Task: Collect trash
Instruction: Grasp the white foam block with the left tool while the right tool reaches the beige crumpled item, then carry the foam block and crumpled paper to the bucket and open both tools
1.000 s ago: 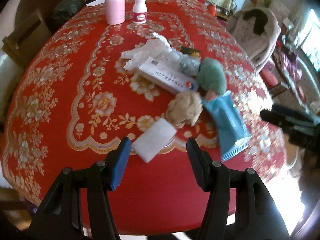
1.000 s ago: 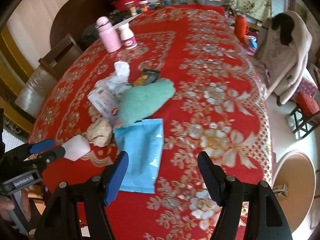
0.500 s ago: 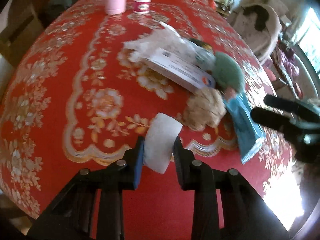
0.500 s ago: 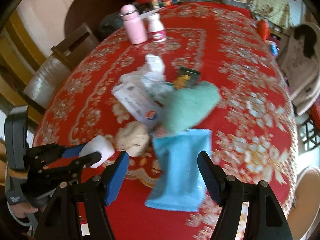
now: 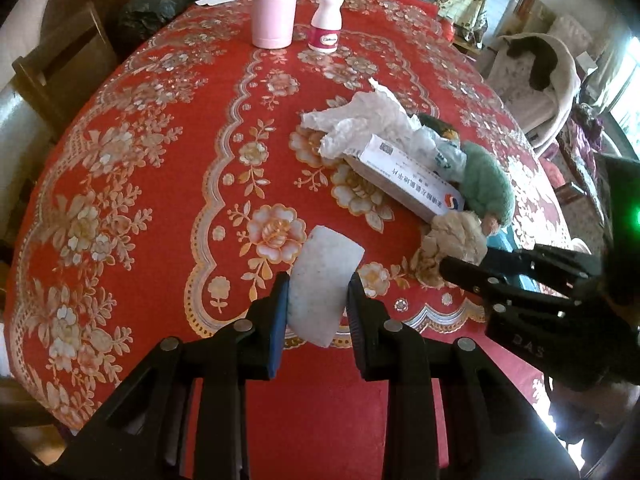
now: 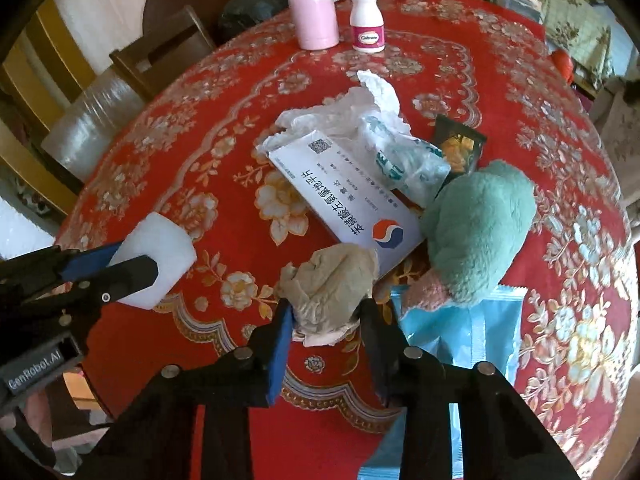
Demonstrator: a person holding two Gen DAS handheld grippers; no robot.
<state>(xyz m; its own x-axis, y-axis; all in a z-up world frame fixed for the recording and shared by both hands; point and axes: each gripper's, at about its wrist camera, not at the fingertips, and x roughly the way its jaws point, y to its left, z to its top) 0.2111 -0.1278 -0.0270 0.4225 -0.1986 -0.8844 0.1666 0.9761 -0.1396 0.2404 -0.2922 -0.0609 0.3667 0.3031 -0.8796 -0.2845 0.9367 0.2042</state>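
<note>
The left tool (image 5: pixel 316 300) is pinching one white foam block (image 5: pixel 324 280) between its blue pads, holding it just above the near edge of the bench (image 5: pixel 160 160), probably so it can be carried off as trash. The right tool (image 6: pixel 326 312) is closing around one crumpled beige paper wad (image 6: pixel 332 284); its jaws are touching both sides, though whether the wad is lifted cannot be told. The wad is sitting near that same edge, touching one white medicine box (image 6: pixel 348 192). Piled behind, toward the bench's middle, are lying one crumpled white tissue (image 6: pixel 376 96), one clear plastic wrapper (image 6: pixel 408 164), one dark sachet (image 6: pixel 460 148), one green plush toy (image 6: pixel 480 232) and one blue pouch (image 6: pixel 480 332), seemingly gathered together for collection. At the far edge, one pink bottle (image 5: pixel 274 12) and one white pill bottle (image 5: pixel 326 24) are standing upright, apart from the pile.
</note>
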